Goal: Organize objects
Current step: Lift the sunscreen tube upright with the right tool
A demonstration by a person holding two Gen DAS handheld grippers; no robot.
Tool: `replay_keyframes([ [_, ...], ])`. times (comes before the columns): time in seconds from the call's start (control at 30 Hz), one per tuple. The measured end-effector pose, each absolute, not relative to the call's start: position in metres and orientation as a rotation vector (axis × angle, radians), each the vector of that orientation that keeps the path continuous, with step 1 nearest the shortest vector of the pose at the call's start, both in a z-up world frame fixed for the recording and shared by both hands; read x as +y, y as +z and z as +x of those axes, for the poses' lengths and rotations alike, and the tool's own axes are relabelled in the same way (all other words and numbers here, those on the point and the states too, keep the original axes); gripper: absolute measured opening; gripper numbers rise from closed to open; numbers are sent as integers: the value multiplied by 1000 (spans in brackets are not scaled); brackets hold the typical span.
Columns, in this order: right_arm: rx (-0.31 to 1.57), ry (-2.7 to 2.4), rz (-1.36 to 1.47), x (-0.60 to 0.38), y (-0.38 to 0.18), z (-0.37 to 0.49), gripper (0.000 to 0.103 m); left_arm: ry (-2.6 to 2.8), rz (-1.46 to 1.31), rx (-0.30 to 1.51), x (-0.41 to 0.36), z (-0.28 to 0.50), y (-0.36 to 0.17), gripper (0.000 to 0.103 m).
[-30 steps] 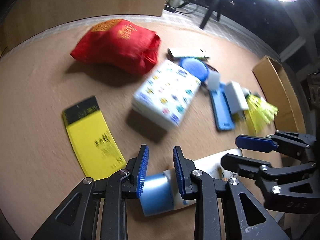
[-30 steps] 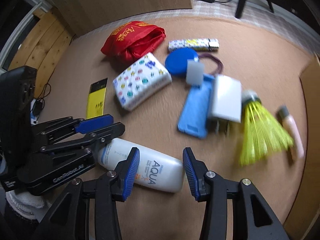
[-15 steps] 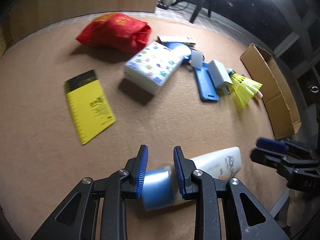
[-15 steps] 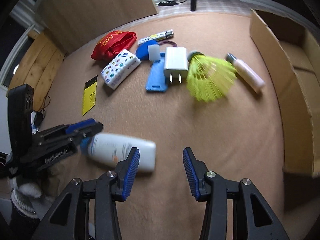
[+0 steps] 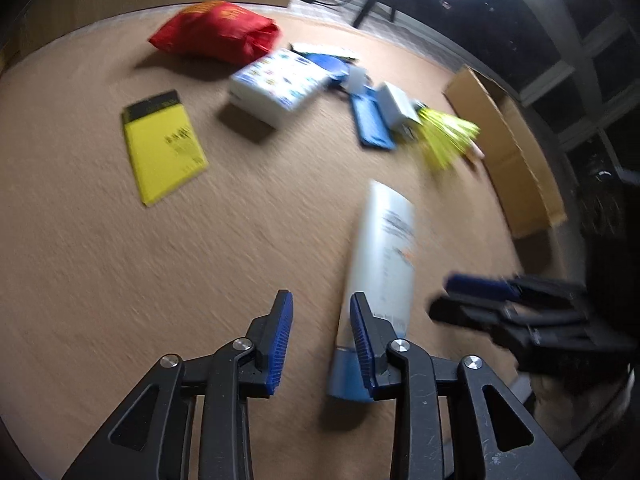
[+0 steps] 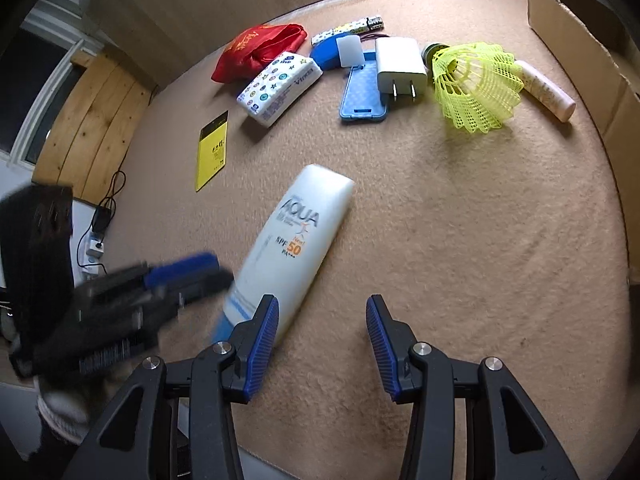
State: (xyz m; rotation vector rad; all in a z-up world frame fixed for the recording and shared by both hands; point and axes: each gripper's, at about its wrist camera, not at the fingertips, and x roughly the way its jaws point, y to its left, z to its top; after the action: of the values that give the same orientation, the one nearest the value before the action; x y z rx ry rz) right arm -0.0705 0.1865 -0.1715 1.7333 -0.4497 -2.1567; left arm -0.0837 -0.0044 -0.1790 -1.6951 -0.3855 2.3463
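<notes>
A white sunscreen bottle (image 5: 384, 248) with a blue cap lies free on the tan tabletop, cap end toward me. It is sharper in the right wrist view, where the bottle (image 6: 296, 240) points up and to the right. My left gripper (image 5: 320, 300) is opening with nothing between its fingers; the bottle lies just beyond its right finger. From the right wrist camera the left gripper (image 6: 188, 272) is a blur beside the cap. My right gripper (image 6: 322, 308) stands open over bare table, its left finger overlapping the bottle's lower end. The right gripper (image 5: 480, 296) also appears to the bottle's right.
At the back lie a red bag (image 6: 256, 52), a patterned tissue pack (image 6: 280, 88), a yellow card (image 6: 212, 152), a blue phone case (image 6: 360, 96), a white charger (image 6: 398, 68), a yellow shuttlecock (image 6: 476, 84) and a pink tube (image 6: 544, 88). A cardboard box (image 6: 592, 48) stands at the right.
My left gripper has let go of the bottle's blue cap and opened. The bottle has swung round and now lies lengthwise on the table. Both grippers have shifted across the table.
</notes>
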Motion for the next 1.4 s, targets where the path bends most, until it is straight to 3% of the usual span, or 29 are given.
replay_keyframes([
  [0.13,-477,-2171,1736,190,-171,-73,53,2368,-1662,-266,14,-68,-173,66],
  [0.3,-541,-2151,1742,188,-171,-77,59,2362,-1649,-187,28,-60,-167,78],
  [0.67,-544,-2100,1744,169,-175,-78,59,2284,-1664,-368,25,-71,-183,77],
  [0.83,-532,-2073,1756,160,-181,-77,59,2254,-1672,-417,27,-74,-190,59],
  [1.0,-519,-2048,1759,155,-183,-78,43,2239,-1677,-412,34,-75,-194,47],
  [1.4,-522,-2125,1711,179,-160,-74,40,2274,-1628,-378,60,-81,-174,44],
])
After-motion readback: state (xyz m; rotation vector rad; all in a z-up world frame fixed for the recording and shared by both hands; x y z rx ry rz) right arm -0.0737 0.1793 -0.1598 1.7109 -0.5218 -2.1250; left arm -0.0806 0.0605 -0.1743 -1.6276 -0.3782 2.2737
